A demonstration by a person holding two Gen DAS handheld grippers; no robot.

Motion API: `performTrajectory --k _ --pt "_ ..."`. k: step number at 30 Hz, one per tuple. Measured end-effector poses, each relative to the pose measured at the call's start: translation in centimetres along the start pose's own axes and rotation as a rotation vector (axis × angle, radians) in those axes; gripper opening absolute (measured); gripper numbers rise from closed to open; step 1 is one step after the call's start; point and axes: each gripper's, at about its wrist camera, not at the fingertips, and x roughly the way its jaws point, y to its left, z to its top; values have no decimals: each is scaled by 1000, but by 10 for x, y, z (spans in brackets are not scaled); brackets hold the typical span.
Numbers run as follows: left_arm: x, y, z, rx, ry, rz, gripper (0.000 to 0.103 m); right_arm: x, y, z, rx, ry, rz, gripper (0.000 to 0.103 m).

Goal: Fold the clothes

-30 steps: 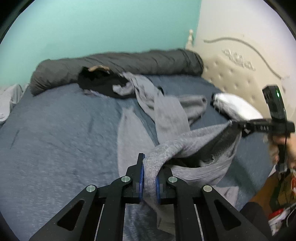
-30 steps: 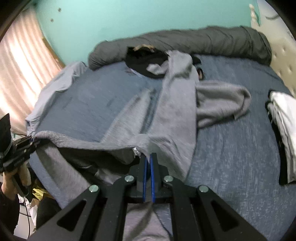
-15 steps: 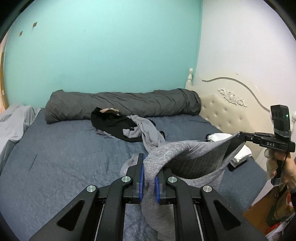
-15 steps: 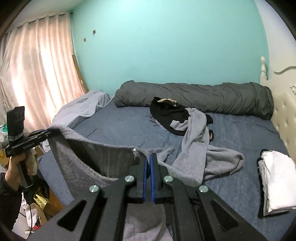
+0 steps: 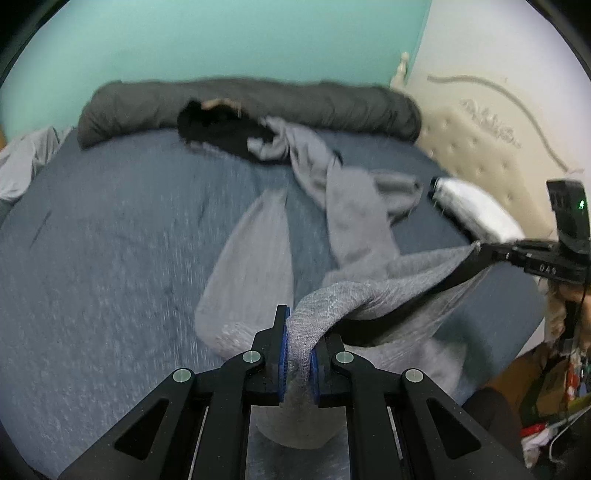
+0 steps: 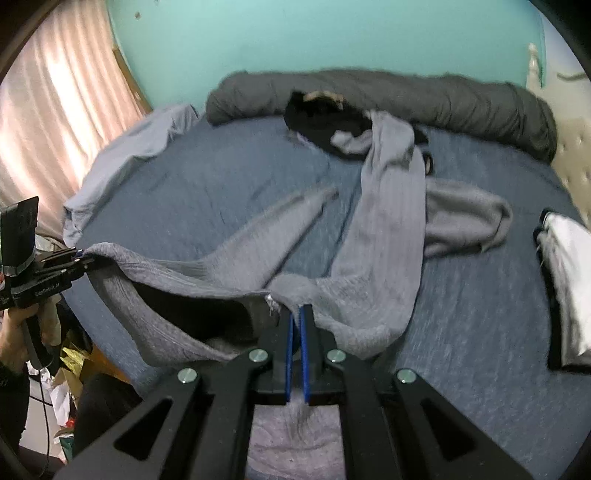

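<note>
My left gripper (image 5: pixel 298 354) is clenched on a bunched edge of the grey knit garment (image 5: pixel 373 295); my right gripper (image 6: pixel 296 347) is clamped on the same edge further along, so the opening hangs between them over the near side of the bed (image 5: pixel 110 236). The rest trails across the blue-grey sheet toward a black garment (image 6: pixel 317 122) and a dark grey rolled duvet (image 6: pixel 406 92) along the teal wall (image 6: pixel 314 33). A folded white pile (image 6: pixel 569 277) lies near the cream tufted headboard (image 5: pixel 476 147). Pink curtains (image 6: pixel 55 110) hang at the bed's other side.
</note>
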Motion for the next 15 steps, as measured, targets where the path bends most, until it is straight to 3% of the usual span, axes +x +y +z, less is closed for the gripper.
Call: performTrajectory --k 9,11,12,13,15 --pt "39 14 -17 -25 83 15 10 53 -24 -22 88 56 20 6" --pt "44 17 -17 -34 91 20 10 51 -27 -24 82 36 34 15" --pt "46 19 -17 -40 94 24 10 49 -29 -24 80 30 43 27" --pt "48 20 -16 -43 97 27 10 47 -31 -25 79 23 52 47" --pt "51 21 -17 -43 97 31 10 42 -39 -29 83 8 71 63"
